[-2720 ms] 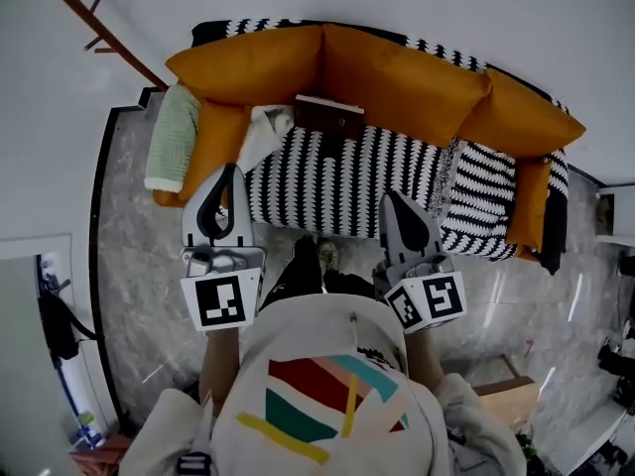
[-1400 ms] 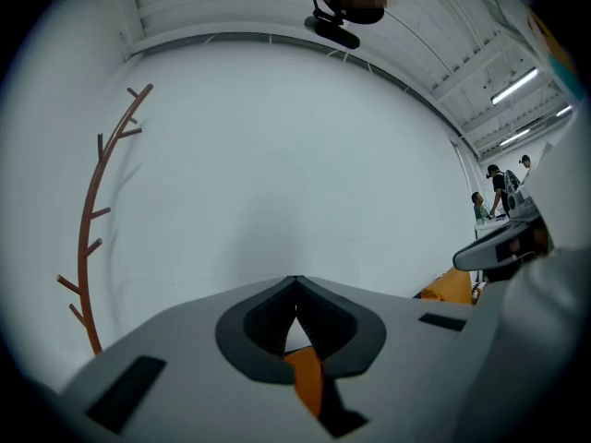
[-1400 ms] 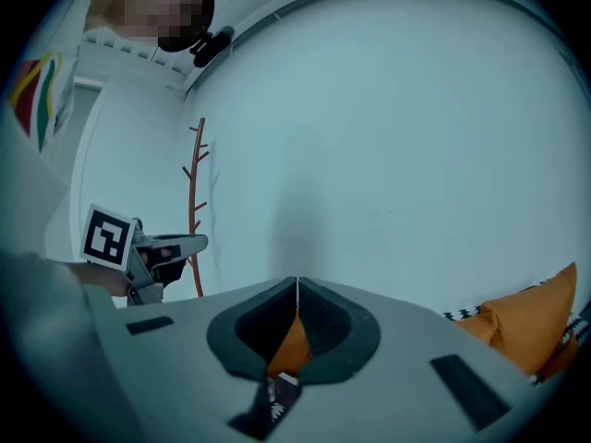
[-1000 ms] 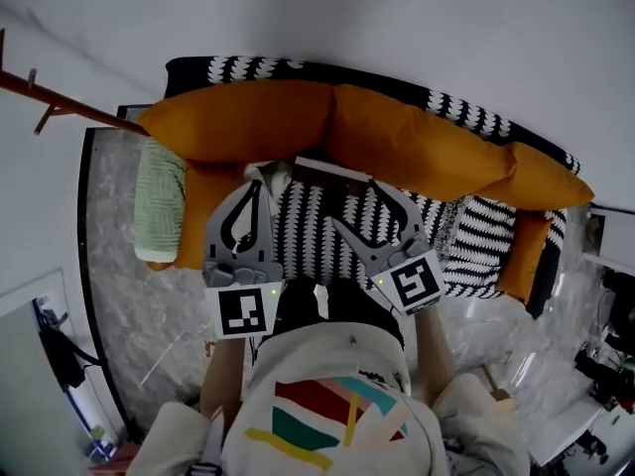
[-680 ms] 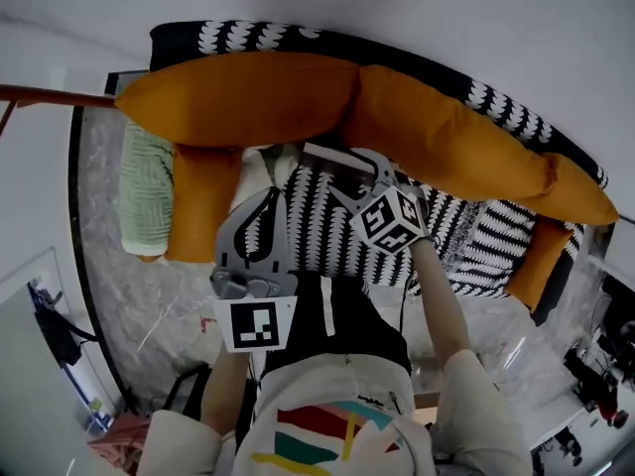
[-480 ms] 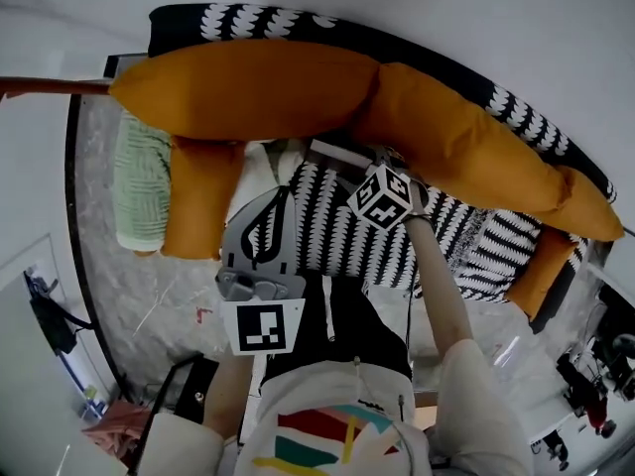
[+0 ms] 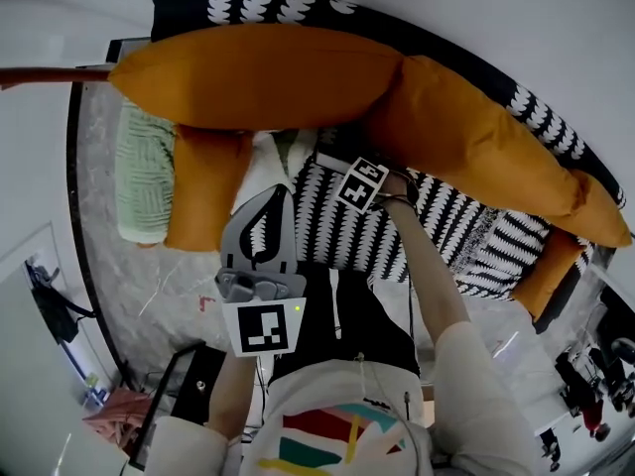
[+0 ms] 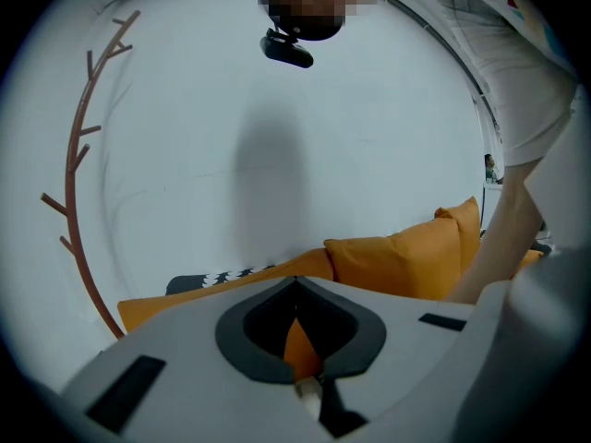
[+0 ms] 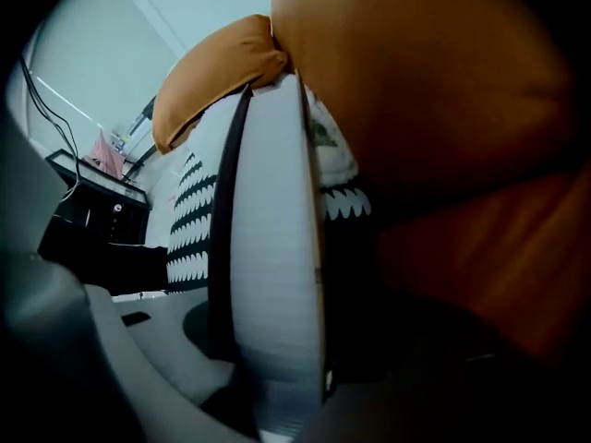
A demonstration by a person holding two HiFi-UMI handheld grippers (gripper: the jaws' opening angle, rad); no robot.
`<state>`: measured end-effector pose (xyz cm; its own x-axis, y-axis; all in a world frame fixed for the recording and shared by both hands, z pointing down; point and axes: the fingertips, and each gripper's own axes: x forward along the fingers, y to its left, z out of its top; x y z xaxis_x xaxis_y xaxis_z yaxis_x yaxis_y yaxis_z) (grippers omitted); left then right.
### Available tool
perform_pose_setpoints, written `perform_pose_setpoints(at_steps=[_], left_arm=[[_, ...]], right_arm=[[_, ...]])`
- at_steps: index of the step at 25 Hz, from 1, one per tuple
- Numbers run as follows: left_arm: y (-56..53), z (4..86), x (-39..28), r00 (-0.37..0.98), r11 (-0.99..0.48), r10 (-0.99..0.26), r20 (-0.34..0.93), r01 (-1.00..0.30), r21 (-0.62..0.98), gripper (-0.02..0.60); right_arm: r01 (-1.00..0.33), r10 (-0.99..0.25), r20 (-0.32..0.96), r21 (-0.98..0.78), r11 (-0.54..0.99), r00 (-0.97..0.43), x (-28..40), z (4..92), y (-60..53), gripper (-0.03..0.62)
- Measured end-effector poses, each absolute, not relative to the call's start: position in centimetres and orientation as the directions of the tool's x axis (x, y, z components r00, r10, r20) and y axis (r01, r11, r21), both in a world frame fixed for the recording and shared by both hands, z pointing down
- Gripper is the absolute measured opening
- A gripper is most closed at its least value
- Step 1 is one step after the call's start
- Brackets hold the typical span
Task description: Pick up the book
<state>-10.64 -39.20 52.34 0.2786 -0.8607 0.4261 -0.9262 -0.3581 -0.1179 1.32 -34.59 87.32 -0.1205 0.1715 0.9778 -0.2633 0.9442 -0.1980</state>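
Reaching forward since half a second ago, the right gripper point(image 7: 347, 171) now has its marker cube low over the back of the seat, and its claw pinches the one book point(image 9: 272, 238): a jaw lies along each cover, and the pale page block fills the gap between them. That book stands on edge at the rear of the striped seat point(image 7: 337, 231), touching the orange back cushions where two of them meet, the left back cushion point(image 7: 258, 72) and the right back cushion point(image 7: 476, 137). One orange arm cushion point(image 7: 203, 186) closes the seat's left end and another, the far arm cushion point(image 7: 556, 271), its right end. One folded green cloth point(image 7: 144, 172) lies outside the left arm cushion; one white cloth point(image 7: 263, 162) lies just left of the book. Two grippers in all: the left gripper point(image 7: 277, 194) hangs over the seat's front edge, its jaws pressed together on nothing, well apart from the book. Striped seat shows bare between book and front edge, and marble floor point(image 7: 119, 266) lies open to the left
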Motion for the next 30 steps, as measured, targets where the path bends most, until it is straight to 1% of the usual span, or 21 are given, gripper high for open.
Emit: perform_pose_setpoints(at_steps=[3, 7, 9, 10, 12, 14, 17, 19, 22, 25, 28, 30], left_arm=[[-39.1, 52.6, -11.0, 0.281, -0.361, -0.862, 0.421, -0.924, -0.122, -0.006], [-38.4, 52.8, -11.2, 0.272, -0.346, -0.858, 0.436, -0.933, -0.098, -0.006], [-38.1, 51.8, -10.7, 0.28, -0.348, -0.864, 0.419, -0.932, -0.097, -0.006], [-38.0, 51.0, -10.4, 0.288, -0.356, -0.868, 0.405, -0.929, -0.103, -0.006], [-37.8, 49.4, -10.0, 0.306, -0.376, -0.871, 0.385, -0.919, -0.121, -0.005], [-37.7, 47.5, -9.8, 0.316, -0.387, -0.872, 0.374, -0.913, -0.132, -0.005], [-38.0, 44.1, -9.5, 0.316, -0.377, -0.888, 0.333, -0.916, -0.138, -0.006], [-38.1, 41.4, -8.9, 0.329, -0.385, -0.898, 0.292, -0.909, -0.158, -0.005], [-38.1, 37.7, -8.0, 0.358, -0.401, -0.905, 0.23, -0.898, -0.18, -0.006], [-37.8, 34.9, -7.1, 0.362, -0.389, -0.914, 0.185, -0.911, -0.136, -0.006], [-37.3, 32.5, -5.4, 0.385, -0.4, -0.913, 0.137, -0.911, -0.105, -0.005], [-36.9, 31.1, -4.1, 0.42, -0.432, -0.9, 0.112, -0.893, -0.125, -0.005]], right_arm=[[-0.271, 0.134, 0.984, -0.161, 0.949, -0.115, 1.4, 87.3, -35.6, 0.196], [-0.27, 0.128, 0.986, -0.154, 0.951, -0.109, 1.3, 87.3, -36.4, 0.164], [-0.309, 0.124, 0.983, -0.16, 0.937, -0.134, 1.2, 86.2, -36.4, 0.16], [-0.354, 0.109, 0.98, -0.162, 0.921, -0.165, 1.2, 85.2, -36.6, 0.156], [-0.462, 0.049, 0.969, -0.16, 0.872, -0.243, 1.0, 82.2, -37.2, 0.153], [-0.542, -0.013, 0.952, -0.162, 0.825, -0.305, 1.0, 78.9, -37.6, 0.152], [-0.578, -0.095, 0.93, -0.139, 0.804, -0.355, 1.5, 73.5, -37.8, 0.152], [-0.602, -0.173, 0.904, -0.109, 0.791, -0.391, 1.9, 69.0, -37.9, 0.152], [-0.708, -0.327, 0.832, -0.106, 0.698, -0.447, 2.8, 60.8, -38.3, 0.152], [-0.799, -0.486, 0.703, -0.198, 0.568, -0.52, 3.9, 52.3, -37.6, 0.152], [-0.787, -0.61, 0.502, -0.319, 0.527, -0.613, 5.0, 44.8, -35.9, 0.152], [-0.782, -0.677, 0.393, -0.349, 0.517, -0.623, 5.8, 41.0, -34.6, 0.152]])
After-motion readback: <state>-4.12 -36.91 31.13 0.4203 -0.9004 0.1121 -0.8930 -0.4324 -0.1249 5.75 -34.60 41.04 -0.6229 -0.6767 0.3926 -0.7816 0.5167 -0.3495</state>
